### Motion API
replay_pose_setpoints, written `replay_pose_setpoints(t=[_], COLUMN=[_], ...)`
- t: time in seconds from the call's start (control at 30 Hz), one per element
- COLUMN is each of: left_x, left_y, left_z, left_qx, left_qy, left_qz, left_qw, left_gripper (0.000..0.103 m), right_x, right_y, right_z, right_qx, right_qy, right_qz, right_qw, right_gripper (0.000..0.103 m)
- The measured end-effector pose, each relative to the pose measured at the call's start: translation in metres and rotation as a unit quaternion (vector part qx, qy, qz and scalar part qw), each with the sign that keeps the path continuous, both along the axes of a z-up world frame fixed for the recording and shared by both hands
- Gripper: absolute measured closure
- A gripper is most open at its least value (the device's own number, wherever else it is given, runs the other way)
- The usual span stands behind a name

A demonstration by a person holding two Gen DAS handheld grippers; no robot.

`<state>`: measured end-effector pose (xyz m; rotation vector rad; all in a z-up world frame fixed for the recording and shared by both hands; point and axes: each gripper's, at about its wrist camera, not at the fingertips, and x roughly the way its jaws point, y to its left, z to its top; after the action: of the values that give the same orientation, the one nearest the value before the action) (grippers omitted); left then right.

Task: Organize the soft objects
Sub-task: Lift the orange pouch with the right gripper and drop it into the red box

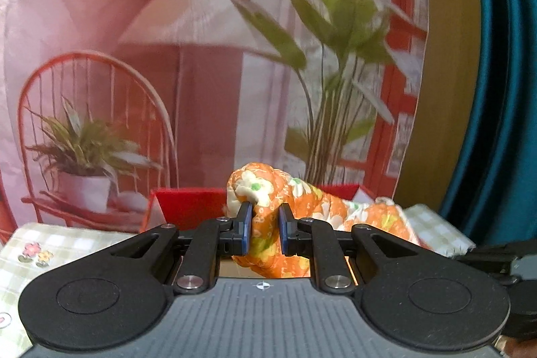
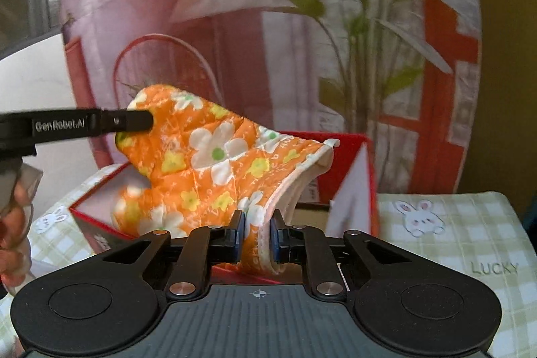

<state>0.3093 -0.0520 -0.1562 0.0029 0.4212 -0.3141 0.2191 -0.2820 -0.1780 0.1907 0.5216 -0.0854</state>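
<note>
Held aloft over the red box [image 2: 349, 156] on the checked bench cloth [image 2: 463, 223]: an orange floral oven mitt [image 2: 214, 156], long axis roughly level, fingertip end toward the left gripper [image 1: 265, 228], cuff toward the right gripper [image 2: 256, 237]. Pinched at both ends — left fingers [image 1: 246, 223] closed on the bunched tip, right fingers [image 2: 239, 234] closed on the white-edged cuff. Thumb drooping toward the box. Box interior mostly hidden behind the mitt — contents impossible to make out.
</note>
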Motion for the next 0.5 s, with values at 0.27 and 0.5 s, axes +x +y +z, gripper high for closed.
replay_pose_setpoints(t=[0.27, 0.5], left_x=[0.003, -0.033], left_y=[0.012, 0.022], left_z=[-0.014, 0.001], left_qx=[-0.031, 0.034], left_qy=[0.065, 0.061], left_qz=[-0.011, -0.022], left_qw=[0.9974, 0.9973], left_gripper=[0.035, 0.033], right_x=[-0.005, -0.039], right_y=[-0.008, -0.006], right_z=[0.001, 0.018], right_qx=[-0.032, -0.019], right_qy=[-0.002, -0.024], right_qz=[-0.027, -0.039], right_qw=[0.999, 0.999], right_gripper=[0.076, 0.068])
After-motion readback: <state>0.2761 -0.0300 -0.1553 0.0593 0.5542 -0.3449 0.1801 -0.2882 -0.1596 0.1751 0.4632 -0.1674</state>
